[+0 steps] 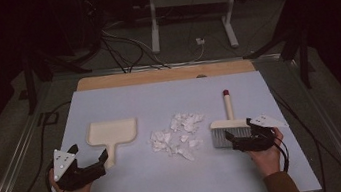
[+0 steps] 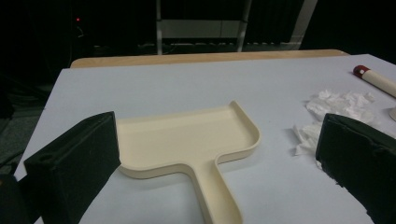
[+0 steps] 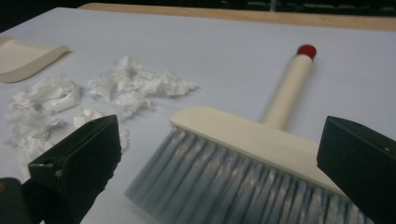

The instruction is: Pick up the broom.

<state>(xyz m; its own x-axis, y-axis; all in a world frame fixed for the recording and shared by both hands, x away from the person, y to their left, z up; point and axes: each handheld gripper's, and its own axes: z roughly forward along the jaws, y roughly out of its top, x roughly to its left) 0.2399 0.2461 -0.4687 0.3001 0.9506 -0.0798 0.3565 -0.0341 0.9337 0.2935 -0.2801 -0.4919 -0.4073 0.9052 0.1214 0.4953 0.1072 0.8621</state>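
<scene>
On the table (image 1: 136, 191) before me, 3 things lie in a row. The dustpan (image 1: 112, 132) is at the left, its handle pointing back toward me. The heap of paper scraps (image 1: 179, 135) sits in the middle, apart from both neighbours. The brush (image 1: 229, 123) lies at the right, bristles toward me, handle pointing away. My left gripper (image 1: 89, 160) is just beside the dustpan's handle; my right gripper (image 1: 239, 139) is at the bristles.
</scene>
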